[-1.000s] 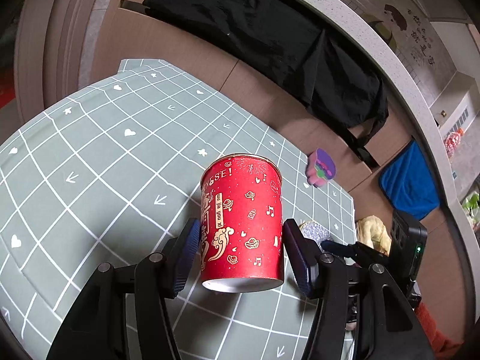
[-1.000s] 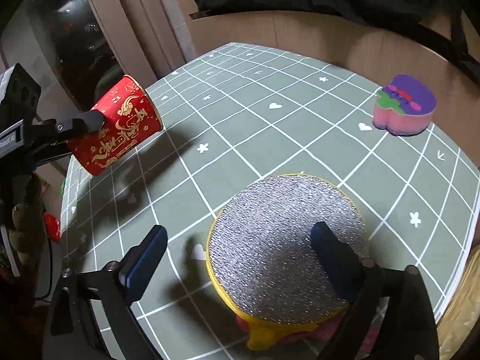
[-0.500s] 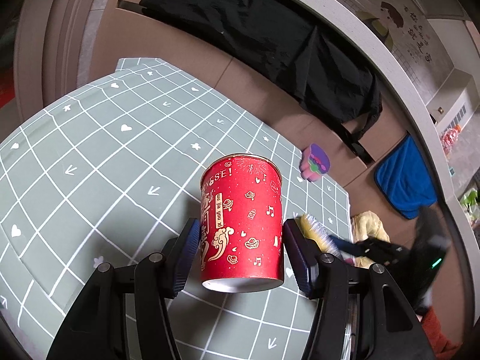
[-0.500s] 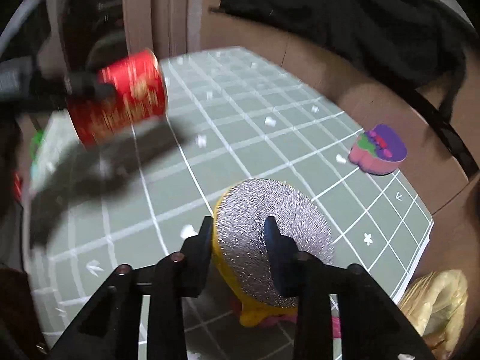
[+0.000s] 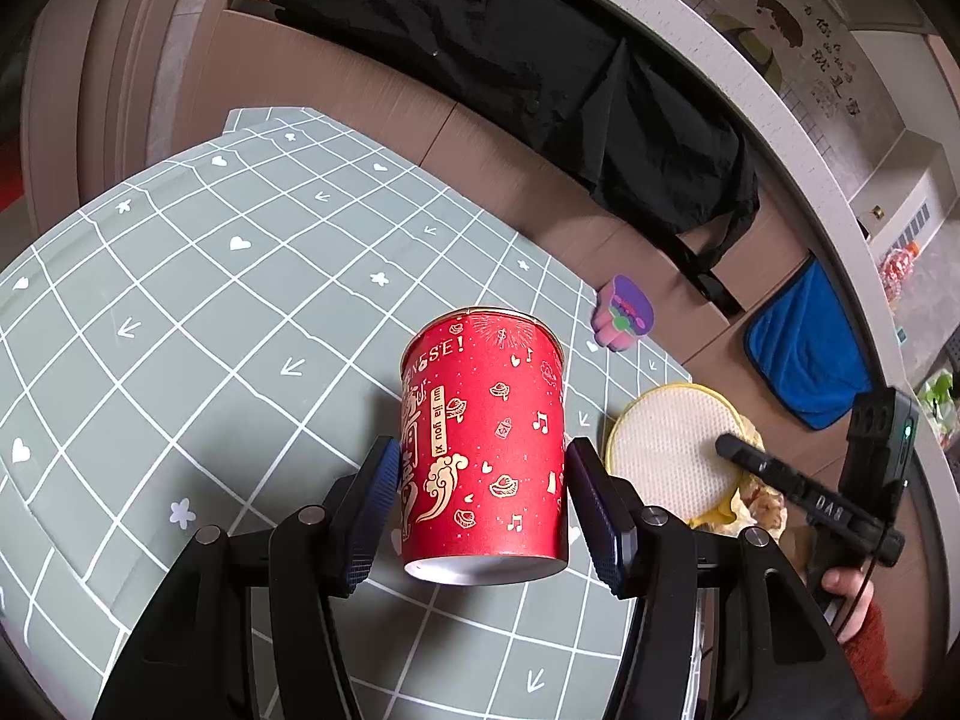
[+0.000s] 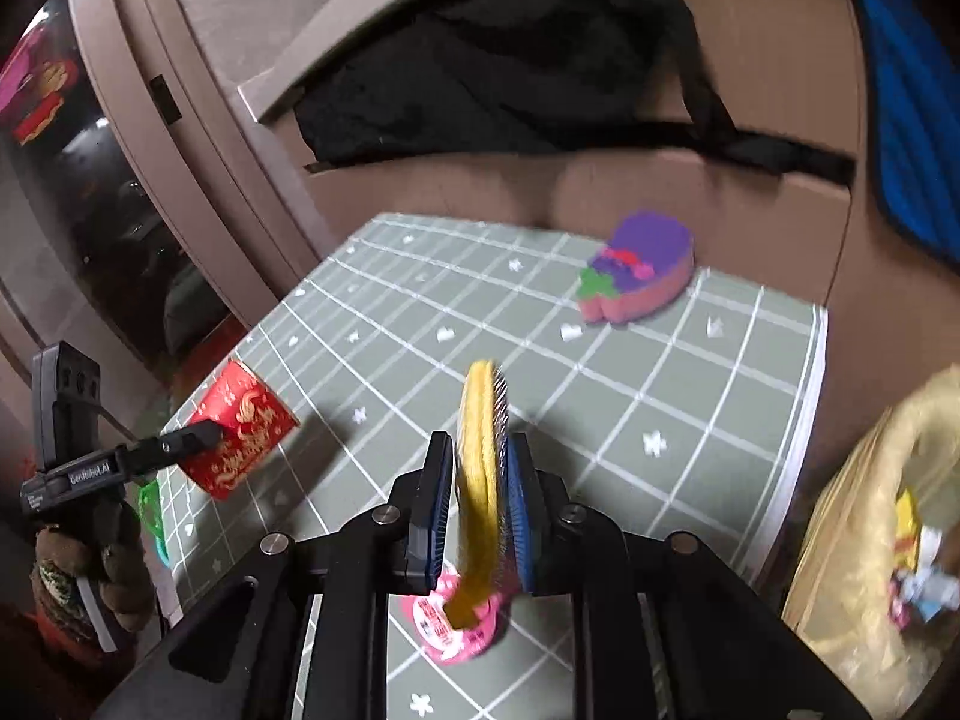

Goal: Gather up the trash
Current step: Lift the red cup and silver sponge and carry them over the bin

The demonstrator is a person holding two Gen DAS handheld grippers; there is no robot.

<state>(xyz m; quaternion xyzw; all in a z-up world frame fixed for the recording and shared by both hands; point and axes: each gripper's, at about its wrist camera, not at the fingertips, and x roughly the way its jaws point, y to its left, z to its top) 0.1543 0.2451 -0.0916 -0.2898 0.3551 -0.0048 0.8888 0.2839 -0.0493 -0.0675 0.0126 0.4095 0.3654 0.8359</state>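
Note:
My left gripper [image 5: 483,498] is shut on a red paper cup [image 5: 485,450] with gold print and holds it above the green grid mat [image 5: 210,276]. The cup also shows in the right wrist view [image 6: 240,435]. My right gripper [image 6: 477,516] is shut on a round yellow scouring pad [image 6: 480,450], held on edge above the mat, with a pink label [image 6: 456,624] hanging below it. In the left wrist view the pad [image 5: 669,450] shows its white face at the mat's right edge. A purple and pink sponge [image 6: 639,273] lies near the mat's far edge.
A yellowish bag [image 6: 876,540] with scraps inside stands off the mat's right edge. A black garment [image 5: 510,60] lies on the brown bench behind the mat. A blue cloth [image 5: 804,354] hangs at the far right. The mat [image 6: 690,390] ends at the right.
My right gripper has closed on the yellow scouring pad, lifted it off the mat and turned it on edge. My left gripper keeps the red cup, almost still.

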